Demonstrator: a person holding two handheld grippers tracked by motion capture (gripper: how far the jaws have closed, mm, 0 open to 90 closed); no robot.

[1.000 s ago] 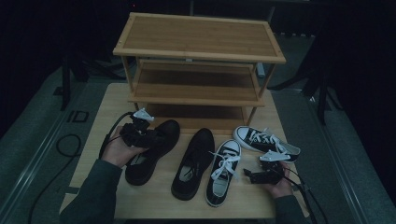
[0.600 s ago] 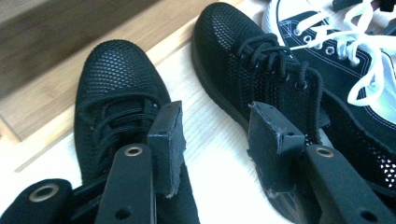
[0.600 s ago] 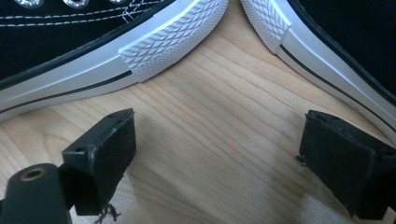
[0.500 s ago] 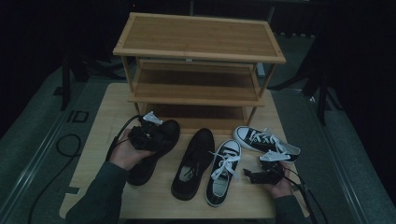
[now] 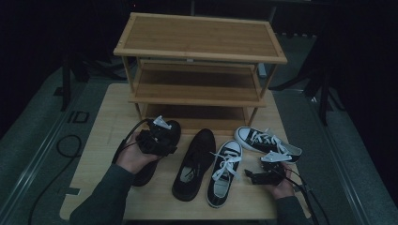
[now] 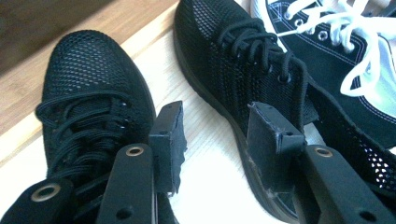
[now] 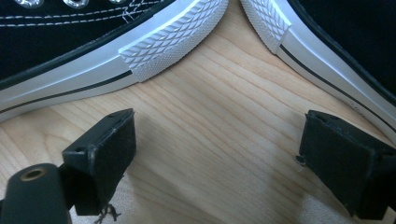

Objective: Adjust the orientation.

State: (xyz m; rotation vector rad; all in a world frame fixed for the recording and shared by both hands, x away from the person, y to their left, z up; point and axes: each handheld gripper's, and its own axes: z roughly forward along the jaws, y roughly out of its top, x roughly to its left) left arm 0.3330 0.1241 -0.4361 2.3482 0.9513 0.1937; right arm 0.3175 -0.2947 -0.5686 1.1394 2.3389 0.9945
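Observation:
Two black mesh shoes lie side by side on the table, toes toward the rack. My left gripper [image 5: 164,133] hovers over the left black shoe [image 5: 174,127], whose rear is hidden under the hand. In the left gripper view the left gripper [image 6: 217,126] is open, with bare wood in the gap between the left black shoe [image 6: 88,107] and the right black shoe [image 6: 243,60]. The right black shoe [image 5: 195,164] lies next to a black-and-white sneaker [image 5: 225,173]. A second sneaker [image 5: 265,143] lies further right. My right gripper [image 5: 253,176] rests low by the sneakers. In its own view the right gripper [image 7: 219,140] is open over wood, facing both white soles [image 7: 173,42].
A three-tier bamboo shoe rack [image 5: 199,51] stands at the back of the wooden table [image 5: 103,136], its shelves bare. Cables trail from both grippers. A loose white lace [image 6: 369,60] of the sneaker lies close to the right black shoe.
My left hand has carried its gripper to the right, from the outer side of the left black shoe to above it. The right gripper has stayed where it was.

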